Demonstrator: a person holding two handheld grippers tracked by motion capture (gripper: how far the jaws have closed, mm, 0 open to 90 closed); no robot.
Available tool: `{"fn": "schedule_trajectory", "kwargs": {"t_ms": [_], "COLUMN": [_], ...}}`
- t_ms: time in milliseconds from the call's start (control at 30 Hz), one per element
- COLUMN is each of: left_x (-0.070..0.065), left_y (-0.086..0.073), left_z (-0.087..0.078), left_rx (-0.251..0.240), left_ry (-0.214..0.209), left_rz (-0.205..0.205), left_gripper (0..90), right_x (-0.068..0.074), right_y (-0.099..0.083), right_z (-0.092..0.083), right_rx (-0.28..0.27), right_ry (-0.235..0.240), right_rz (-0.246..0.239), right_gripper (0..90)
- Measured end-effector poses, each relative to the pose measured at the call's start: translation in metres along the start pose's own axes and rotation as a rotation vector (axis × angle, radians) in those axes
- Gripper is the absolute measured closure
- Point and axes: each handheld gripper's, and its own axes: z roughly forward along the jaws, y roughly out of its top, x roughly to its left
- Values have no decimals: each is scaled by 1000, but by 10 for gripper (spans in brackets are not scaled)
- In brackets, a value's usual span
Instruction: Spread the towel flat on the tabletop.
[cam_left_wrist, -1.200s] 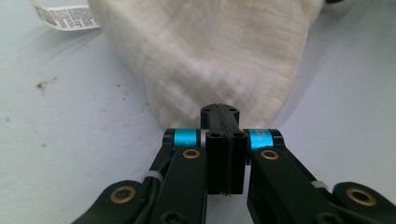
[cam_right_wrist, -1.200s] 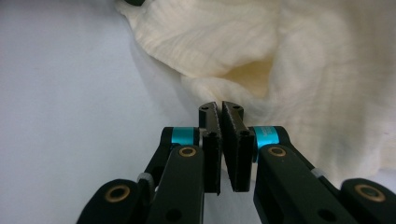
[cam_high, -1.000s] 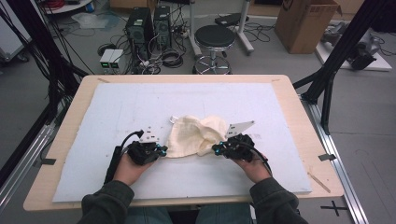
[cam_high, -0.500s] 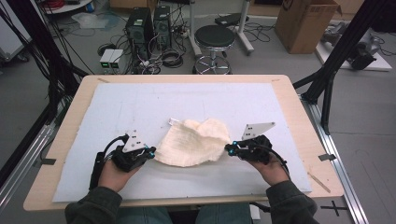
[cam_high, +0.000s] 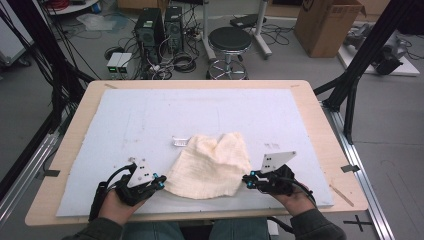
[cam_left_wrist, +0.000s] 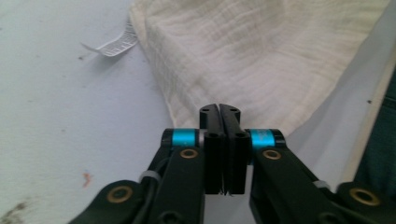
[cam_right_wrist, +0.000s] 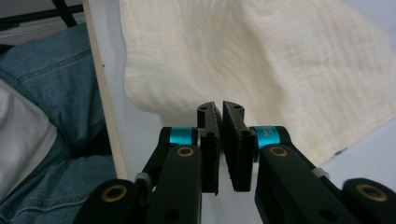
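Near the table's (cam_high: 65, 150) front edge, two hands on a pale blue mat (cam_high: 150, 115), one either side of a cream cloth (cam_high: 212, 165).

Left gripper (cam_high: 159, 183) at the cloth's near left corner, held level, pointing right toward it, hand wrapped round its body. Jaws just easing apart, a hairline slit between them, nothing gripped, cloth edge just beyond the tips.

Right gripper (cam_high: 247, 180) mirrored at the near right corner, pointing left. Jaws likewise just parting, a narrow wedge of a gap, empty, tips just short of the cloth.

Small white tag (cam_high: 179, 141) lying on the mat just off the cloth's far left corner. Stool (cam_high: 230, 42), computer towers (cam_high: 160, 27) and cardboard box (cam_high: 327, 25) on the floor beyond.

Cloth crinkled, gauzy, loosely spread, bunched toward its far side, lying flat between both grippers.
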Motion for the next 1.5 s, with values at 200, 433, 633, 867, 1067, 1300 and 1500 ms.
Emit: {"fn": "schedule_trajectory", "kwargs": {"t_ms": [200, 433, 633, 867, 1067, 1300, 1500], "left_x": [9, 41, 69, 95, 103, 102, 98], "left_y": [5, 38, 70, 85, 79, 72, 72], "left_z": [0, 22, 51, 97, 132, 149, 151], "left_rx": [-48, -95, -107, -99, -35, 38, 59], "left_ry": [-26, -52, -46, -55, -114, -102, -92], "left_rz": [-22, -74, -93, -182, -196, -196, -183], "left_gripper": [637, 608, 640, 661, 598, 606, 686], "right_x": [-6, -38, -78, -118, -139, -152, -151], "right_y": [-1, 19, 42, 53, 47, 38, 36], "right_z": [-6, -12, -7, 14, 43, 70, 82], "right_rx": [-56, -84, -90, -66, -22, 61, 115], "right_ry": [34, -54, -111, -151, -154, -155, -180], "right_rz": [28, 69, 99, 156, 201, 233, 221], "right_gripper": [629, 592, 593, 586, 583, 592, 695]}}
